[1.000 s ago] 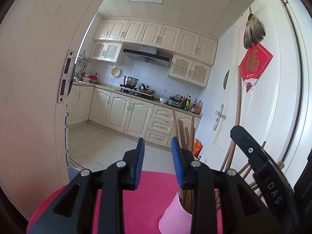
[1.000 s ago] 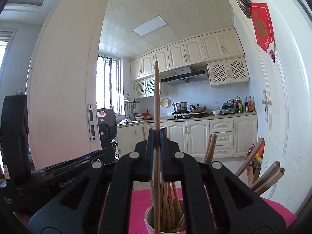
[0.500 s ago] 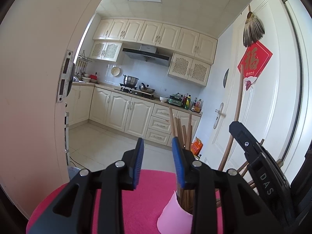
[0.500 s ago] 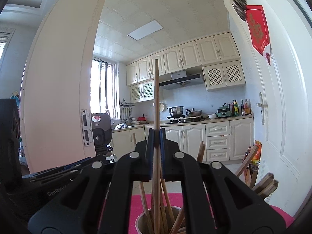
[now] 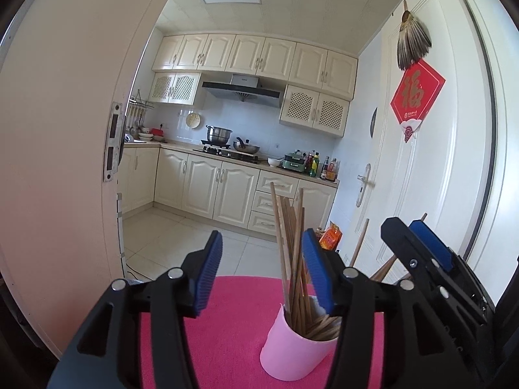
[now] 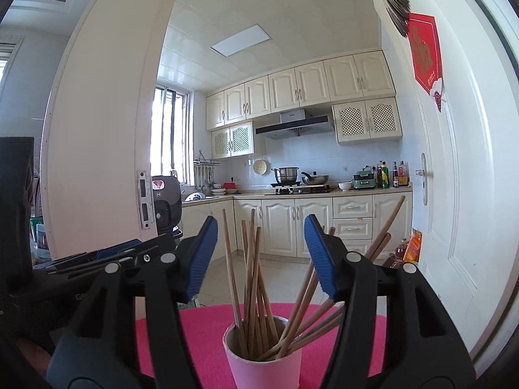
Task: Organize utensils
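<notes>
— While the right gripper has its jaws opening, is anything pinched?
— No; the chopsticks stand loose in the pink cup on the pink table, between the pads, untouched.
— And the left gripper?
— Jaws opening too, empty; the cup sits just right of its gap.
</notes>
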Demonstrator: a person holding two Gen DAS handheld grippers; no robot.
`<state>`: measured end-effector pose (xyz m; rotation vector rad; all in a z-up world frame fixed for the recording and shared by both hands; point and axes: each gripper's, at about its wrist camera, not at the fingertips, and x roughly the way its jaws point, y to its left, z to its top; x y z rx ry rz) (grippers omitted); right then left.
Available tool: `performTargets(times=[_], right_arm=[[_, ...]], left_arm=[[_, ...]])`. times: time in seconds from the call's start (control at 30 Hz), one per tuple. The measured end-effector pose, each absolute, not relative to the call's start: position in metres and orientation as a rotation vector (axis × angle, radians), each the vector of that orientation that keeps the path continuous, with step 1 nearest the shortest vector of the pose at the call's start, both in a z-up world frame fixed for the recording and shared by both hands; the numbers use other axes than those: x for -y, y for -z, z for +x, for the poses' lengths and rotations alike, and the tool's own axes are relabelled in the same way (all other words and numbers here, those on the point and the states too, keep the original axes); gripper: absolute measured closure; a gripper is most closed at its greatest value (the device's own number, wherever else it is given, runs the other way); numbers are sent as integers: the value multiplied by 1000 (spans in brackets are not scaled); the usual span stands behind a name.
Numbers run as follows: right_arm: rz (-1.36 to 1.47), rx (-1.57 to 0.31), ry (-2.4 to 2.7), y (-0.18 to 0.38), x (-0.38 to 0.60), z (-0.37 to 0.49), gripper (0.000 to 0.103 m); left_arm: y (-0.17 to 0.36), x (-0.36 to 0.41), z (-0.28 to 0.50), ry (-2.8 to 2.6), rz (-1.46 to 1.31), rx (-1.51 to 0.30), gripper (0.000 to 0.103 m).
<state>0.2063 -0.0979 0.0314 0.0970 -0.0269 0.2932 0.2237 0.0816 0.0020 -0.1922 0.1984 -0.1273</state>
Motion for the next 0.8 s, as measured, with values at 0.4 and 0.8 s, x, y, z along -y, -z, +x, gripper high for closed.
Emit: performTargets(times=[0.4,0.8], right_arm=[[150,-112,-253,-34,125,161,47],[107,-188,-197,-41,136,95,39]], left_arm=[[-10,-71,170,91,-145,-268,42],[-21,-45,96,76,-76,-265,36]])
